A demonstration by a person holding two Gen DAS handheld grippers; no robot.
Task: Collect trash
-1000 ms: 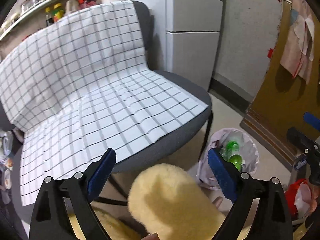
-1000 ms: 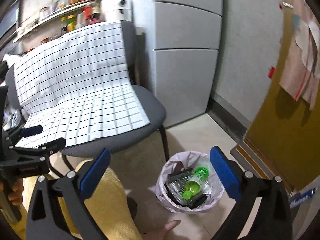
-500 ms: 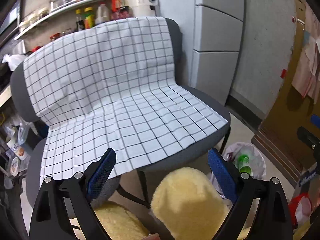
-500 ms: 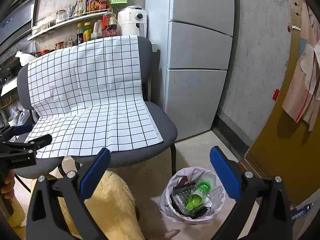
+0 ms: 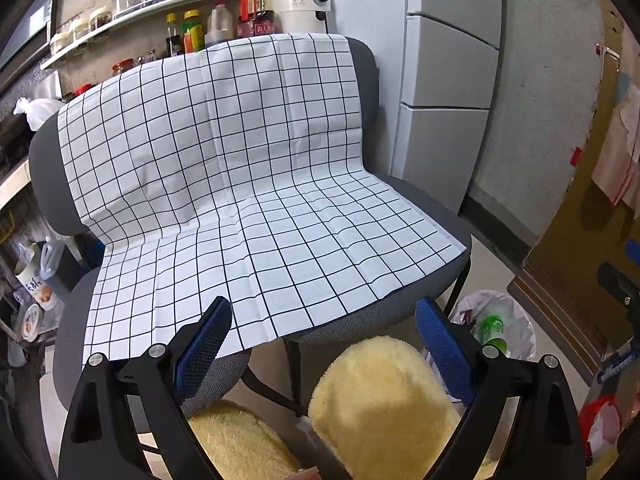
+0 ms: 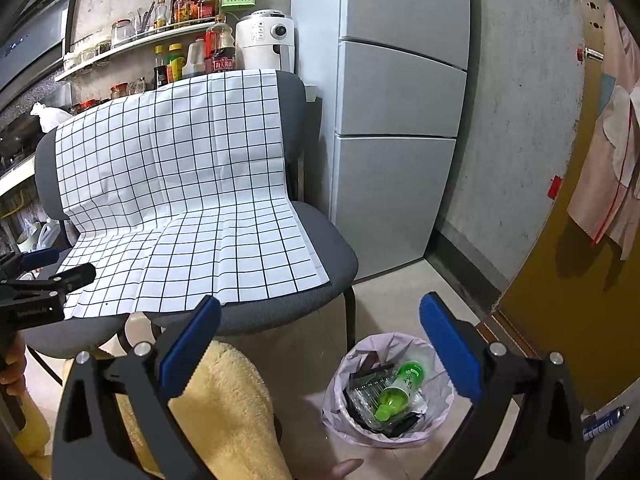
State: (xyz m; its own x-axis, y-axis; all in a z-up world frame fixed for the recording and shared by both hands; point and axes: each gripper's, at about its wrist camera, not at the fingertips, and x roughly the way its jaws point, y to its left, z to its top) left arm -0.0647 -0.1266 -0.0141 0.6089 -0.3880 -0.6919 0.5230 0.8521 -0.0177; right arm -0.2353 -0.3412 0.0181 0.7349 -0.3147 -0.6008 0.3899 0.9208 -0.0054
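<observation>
The small round bin lined with a pale lilac plastic bag [image 6: 386, 394] stands on the beige tiled floor [image 6: 404, 300] just beside the front right leg of the grey upholstered chair [image 6: 320, 264], and in it lie a clear plastic bottle with a green label and green cap [image 6: 398, 390] and some dark and clear plastic packaging [image 6: 368, 388]. A white cloth with a black grid pattern [image 5: 248, 184] is draped over the backs and seats of the chairs, with nothing lying on it. Behind stand a pale grey fridge [image 6: 396, 92], a wall shelf of jars and bottles [image 5: 160, 4] and a white kitchen appliance [image 6: 266, 42]. Since a second ago both cameras have tilted up and drawn back, so more of the shelf and fridge shows and the bin sits lower in view. The right gripper [image 6: 320, 344] is spread wide and empty above the bin; the left gripper [image 5: 324, 344] is equally wide and empty over fluffy yellow fabric [image 5: 380, 400].
</observation>
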